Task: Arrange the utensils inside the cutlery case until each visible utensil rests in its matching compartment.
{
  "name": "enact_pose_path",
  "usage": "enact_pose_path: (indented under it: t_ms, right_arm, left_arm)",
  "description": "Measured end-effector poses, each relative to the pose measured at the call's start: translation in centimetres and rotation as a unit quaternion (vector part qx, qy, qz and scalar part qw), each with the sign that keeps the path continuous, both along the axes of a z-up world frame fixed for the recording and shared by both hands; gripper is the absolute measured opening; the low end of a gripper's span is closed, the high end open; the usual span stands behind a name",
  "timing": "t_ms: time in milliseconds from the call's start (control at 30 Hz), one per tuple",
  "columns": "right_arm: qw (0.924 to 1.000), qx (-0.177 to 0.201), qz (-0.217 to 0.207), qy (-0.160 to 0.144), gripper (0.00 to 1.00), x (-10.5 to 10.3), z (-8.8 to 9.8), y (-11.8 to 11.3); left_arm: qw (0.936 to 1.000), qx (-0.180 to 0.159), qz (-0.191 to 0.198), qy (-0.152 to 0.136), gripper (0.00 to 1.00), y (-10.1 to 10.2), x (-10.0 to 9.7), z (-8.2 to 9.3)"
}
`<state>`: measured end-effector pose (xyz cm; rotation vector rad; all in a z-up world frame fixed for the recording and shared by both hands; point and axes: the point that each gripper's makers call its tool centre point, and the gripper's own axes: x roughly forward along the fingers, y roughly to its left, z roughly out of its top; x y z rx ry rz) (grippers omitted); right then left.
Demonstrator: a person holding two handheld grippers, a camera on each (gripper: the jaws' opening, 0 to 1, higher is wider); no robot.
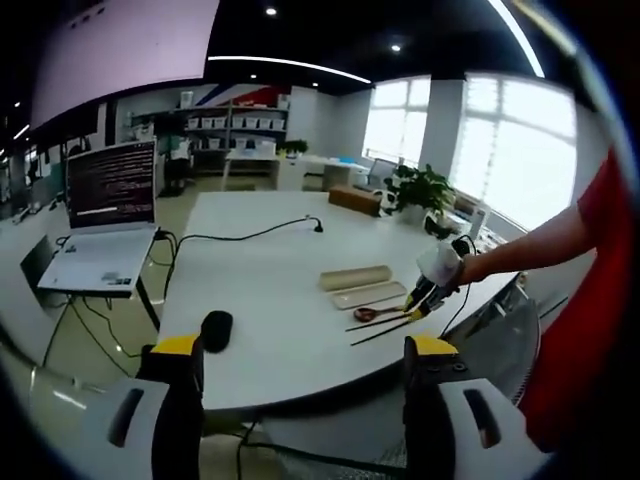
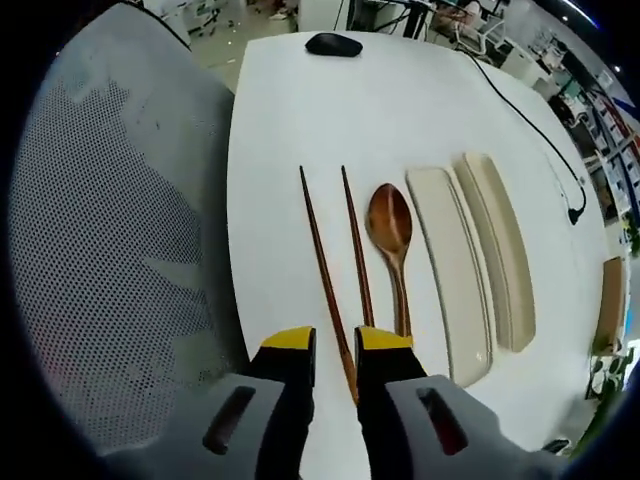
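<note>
Fingers of the right gripper [image 2: 334, 352] stood narrowly apart around one chopstick's [image 2: 325, 275] near end at lower centre, not yet clamped. Beside it lay the second chopstick [image 2: 355, 245], wooden spoon [image 2: 391, 235] and case tray [image 2: 452, 270]. Closing squarely should prevent rolling. The left gripper [image 1: 303, 352] hung open.

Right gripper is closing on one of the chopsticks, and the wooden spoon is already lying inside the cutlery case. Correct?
Not quite. In the right gripper view the right gripper does straddle one of the chopsticks, but the wooden spoon lies on the white table between the chopsticks and the cutlery case, not inside it. The case looks empty.
</note>
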<state>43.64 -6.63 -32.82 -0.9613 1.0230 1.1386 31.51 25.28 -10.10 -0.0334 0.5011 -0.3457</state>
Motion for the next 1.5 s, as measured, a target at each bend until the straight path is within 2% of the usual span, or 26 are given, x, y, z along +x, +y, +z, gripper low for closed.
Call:
enact_pose_path:
  t_ms: [267,767,867,1033,1067,1167,1333,1433,1500]
  right_arm:
    - [0.9999,-0.006,0.007,0.006,0.11,0.3,-0.8,0.3]
    - [0.999,-0.028,0.027,0.021,0.1,-0.1,-2.6,0.3]
    - [0.9989,-0.03,0.032,0.015,0.1,0.1,-2.7,0.4]
    - [0.9972,-0.055,0.047,0.022,0.1,-0.6,-3.6,0.0]
    - [0.9977,-0.042,0.048,0.019,0.05,-0.6,-3.5,0.5]
    - [0.9965,-0.057,0.052,0.032,0.04,-0.6,-3.3,0.7]
    - [0.996,-0.067,0.025,0.053,0.03,-0.6,-3.1,0.8]
    - [0.9949,-0.073,0.045,0.054,0.01,-0.7,-2.9,1.0]
    - [0.9946,-0.081,0.032,0.057,0.01,-0.8,-2.9,0.9]
  left_arm:
    - [0.9997,-0.012,0.022,0.002,0.83,0.3,-0.9,-0.2]
    - [0.9989,-0.012,0.045,0.005,0.83,0.6,-2.2,-0.3]
    - [0.9987,-0.012,0.049,0.005,0.83,0.7,-2.4,-0.3]
    - [0.9985,-0.013,0.053,0.008,0.82,0.6,-2.5,-0.4]
    - [0.9985,-0.012,0.053,0.009,0.82,0.6,-2.5,-0.4]
    - [0.9985,-0.008,0.053,0.007,0.82,0.5,-2.5,-0.3]
    - [0.9985,-0.01,0.052,0.009,0.82,0.1,-2.4,-0.5]
    - [0.9987,-0.011,0.05,0.01,0.82,-0.2,-2.3,-0.6]
    - [0.9987,-0.009,0.048,0.011,0.82,-0.3,-2.2,-0.5]
